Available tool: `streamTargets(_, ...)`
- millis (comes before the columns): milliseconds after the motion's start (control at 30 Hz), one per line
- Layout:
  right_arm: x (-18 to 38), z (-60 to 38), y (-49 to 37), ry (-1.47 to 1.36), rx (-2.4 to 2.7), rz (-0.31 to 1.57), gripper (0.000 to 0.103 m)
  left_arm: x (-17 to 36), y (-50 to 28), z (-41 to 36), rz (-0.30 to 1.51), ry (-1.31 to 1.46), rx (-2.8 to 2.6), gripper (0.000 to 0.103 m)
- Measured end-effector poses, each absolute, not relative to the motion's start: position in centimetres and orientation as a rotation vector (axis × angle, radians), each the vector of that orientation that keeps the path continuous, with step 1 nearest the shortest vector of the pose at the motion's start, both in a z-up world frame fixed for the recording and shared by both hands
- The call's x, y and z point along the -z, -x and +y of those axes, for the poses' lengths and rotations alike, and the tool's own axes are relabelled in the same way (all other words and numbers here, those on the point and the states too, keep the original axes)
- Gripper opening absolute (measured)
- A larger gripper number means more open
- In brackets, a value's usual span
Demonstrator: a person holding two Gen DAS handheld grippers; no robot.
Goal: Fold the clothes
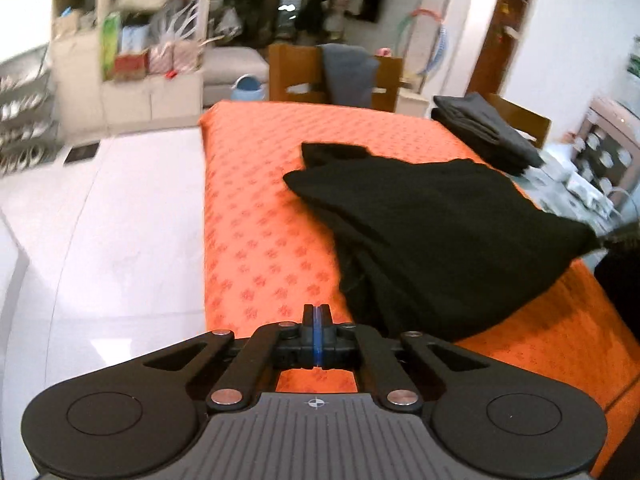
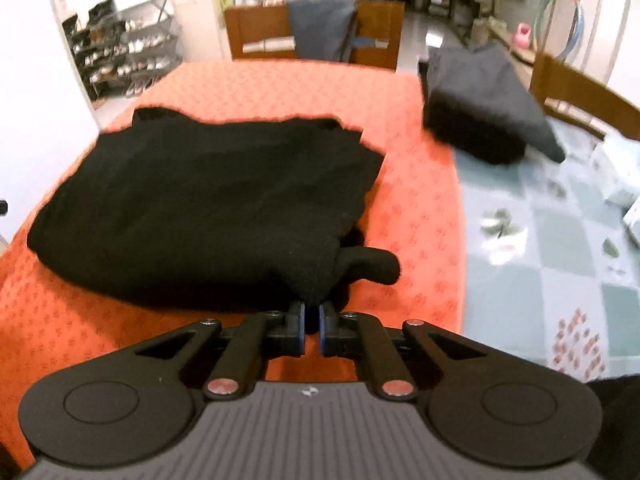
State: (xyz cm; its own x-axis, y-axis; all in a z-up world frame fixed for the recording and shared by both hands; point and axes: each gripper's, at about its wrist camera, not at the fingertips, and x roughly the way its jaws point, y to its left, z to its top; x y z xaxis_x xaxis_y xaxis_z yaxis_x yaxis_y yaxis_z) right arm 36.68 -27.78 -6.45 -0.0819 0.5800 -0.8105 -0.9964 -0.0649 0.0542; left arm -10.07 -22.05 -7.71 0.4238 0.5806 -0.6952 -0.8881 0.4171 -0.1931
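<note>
My left gripper (image 1: pixel 316 312) has its 2 blue-lined pads pressed flat together, and I cannot see any cloth between them; the black garment (image 1: pixel 432 232) starts just to the right of the tips, so I judge this gripper has closed on nothing. My right gripper (image 2: pixel 311 312) is nearly closed, a thin gap showing between the pads, and a bunched corner of the black garment (image 2: pixel 224 204) comes down to the tips. Whether that corner is truly pinched or only resting against them I cannot tell, since the fabric hides the contact.

The garment lies roughly folded on the orange cloth (image 1: pixel 256 216) covering the desk, with a rolled sleeve end (image 2: pixel 372 266) sticking out beside my right gripper.

The risks as I judge them:
- If I lift now, only 1 side may rise, dragging the fold crooked.
- A shallow pinch on thick knit could slip out midway.
- The loose sleeve end could drop out and undo the neat edge.
- A low pinch might catch the orange cloth and pull it, disturbing the folded dark pile (image 2: pixel 480 108) at the far corner.
</note>
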Motion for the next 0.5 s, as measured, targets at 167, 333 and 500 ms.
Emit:
streamTargets(167,7.6,-27.8,-36.5,0.747,-1.517,0.790,0.008,8.9,8.1,-23.0,0.591,0.615,-0.926,0.037)
streamTargets(333,8.1,-28.1,-36.4,0.767,-1.546,0.775,0.011,10.6,5.1,-23.0,0.636,0.577,-0.884,0.040)
streamTargets(500,8.6,-28.2,-36.2,0.764,-1.585,0.764,0.036,11.5,3.7,-22.5,0.679,0.533,-0.900,0.039)
